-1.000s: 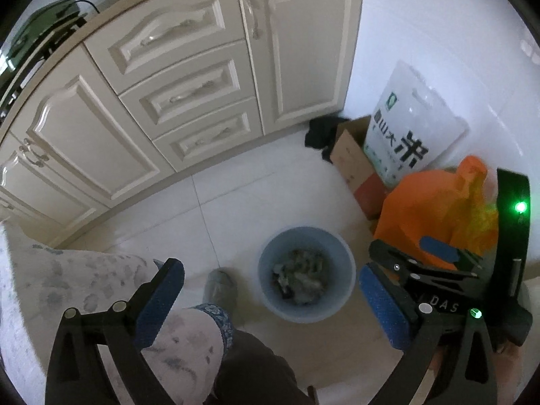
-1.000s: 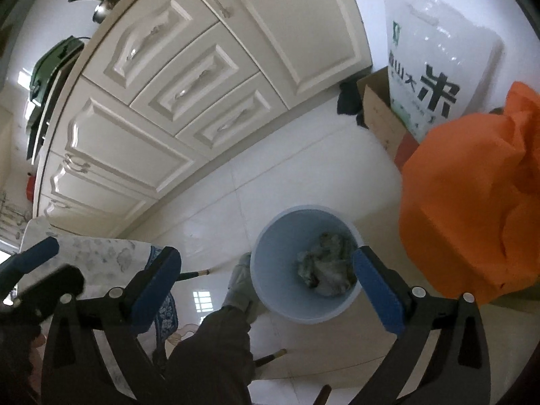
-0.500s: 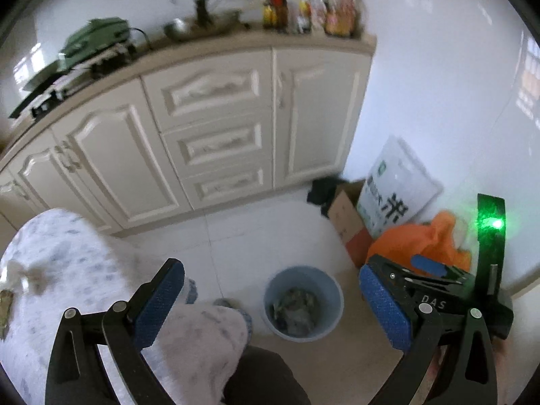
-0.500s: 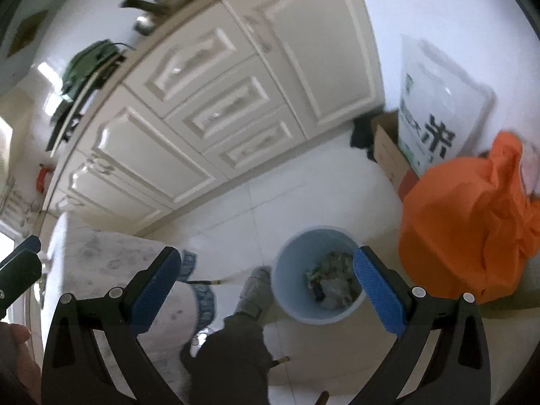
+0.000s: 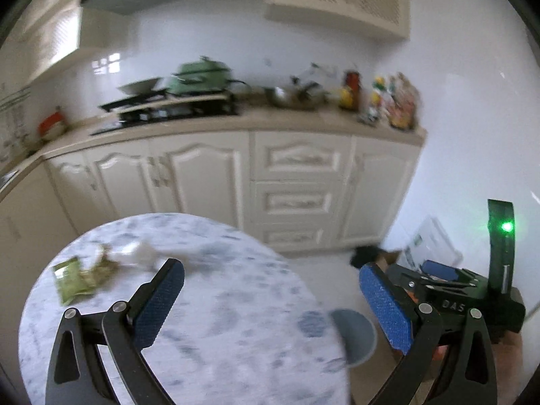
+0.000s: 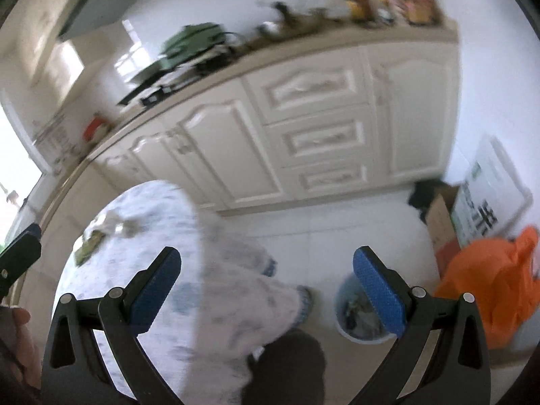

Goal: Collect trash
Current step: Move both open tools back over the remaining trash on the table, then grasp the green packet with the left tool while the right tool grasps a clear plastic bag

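Bright daylight, heavy motion blur, fisheye-warped edges, dark vignette corners.

walls: white tile | cabinets (image 5: 297, 185): cream | floor (image 6: 337, 222): pale tile | window (image 6: 17, 155): bright daylight

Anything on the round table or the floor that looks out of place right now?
Yes: litter at the far left edge of the round table, a green wrapper, crumpled white paper and brownish scraps between them. The blue bin on the floor already holds trash. Both grippers are open and empty. Nothing looks spilled or broken, though the frames are blurred.
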The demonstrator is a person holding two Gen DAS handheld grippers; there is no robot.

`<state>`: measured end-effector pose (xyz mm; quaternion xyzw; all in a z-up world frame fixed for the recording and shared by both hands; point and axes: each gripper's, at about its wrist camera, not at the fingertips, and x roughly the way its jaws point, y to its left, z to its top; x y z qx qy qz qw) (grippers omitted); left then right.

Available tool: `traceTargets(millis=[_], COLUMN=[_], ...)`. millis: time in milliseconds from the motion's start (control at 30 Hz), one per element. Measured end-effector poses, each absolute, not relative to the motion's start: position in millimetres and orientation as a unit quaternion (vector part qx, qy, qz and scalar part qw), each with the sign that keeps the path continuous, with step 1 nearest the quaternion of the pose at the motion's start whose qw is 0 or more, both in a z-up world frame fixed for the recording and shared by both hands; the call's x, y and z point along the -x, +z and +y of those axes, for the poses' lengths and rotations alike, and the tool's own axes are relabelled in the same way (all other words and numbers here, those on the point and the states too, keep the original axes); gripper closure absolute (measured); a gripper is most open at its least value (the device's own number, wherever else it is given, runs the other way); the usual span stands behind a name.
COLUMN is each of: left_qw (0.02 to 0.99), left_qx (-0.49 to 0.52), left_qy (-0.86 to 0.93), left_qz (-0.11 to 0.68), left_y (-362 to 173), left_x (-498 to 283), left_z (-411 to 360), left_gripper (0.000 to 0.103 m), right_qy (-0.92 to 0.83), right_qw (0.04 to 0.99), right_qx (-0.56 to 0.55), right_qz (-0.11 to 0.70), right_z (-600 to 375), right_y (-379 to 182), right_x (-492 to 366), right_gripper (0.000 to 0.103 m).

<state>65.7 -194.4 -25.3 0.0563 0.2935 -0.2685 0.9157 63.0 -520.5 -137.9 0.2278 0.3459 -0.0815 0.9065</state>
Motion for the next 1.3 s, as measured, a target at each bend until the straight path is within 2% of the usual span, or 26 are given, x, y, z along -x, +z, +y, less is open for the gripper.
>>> traceTargets(millis=[333, 567, 833, 1033, 1300], left_qw=[0.951, 0.958, 0.939, 0.914, 0.894], left_qx=[-0.010, 0.020, 0.015, 0.002, 0.009], left_qy=[-0.165, -0.096, -0.058, -0.048, -0.050], left_qz=[0.261, 0.270, 0.339, 0.402, 0.445], left_y=[-30, -46, -81, -108, -134], left_x=[-28, -23, -99, -188, -281], left_z=[-46, 20, 33, 27, 22], left_gripper=[0.001, 0.001, 0.001, 0.001, 0.001], right_qy=[0.018, 0.063, 0.089, 0.092, 0.096], right_qw=[0.930, 0.936, 0.922, 0.907, 0.891], right_qx=[-0.149, -0.085, -0.026, -0.006, 0.018], right_qz=[0.335, 0.336, 0.375, 0.412, 0.443], right_z=[-396, -324, -277, -269, -259], right_y=[-96, -88, -123, -156, -187], right_x=[-112, -147, -215, -268, -327], right_gripper=[0.000, 0.000, 0.000, 0.000, 0.000])
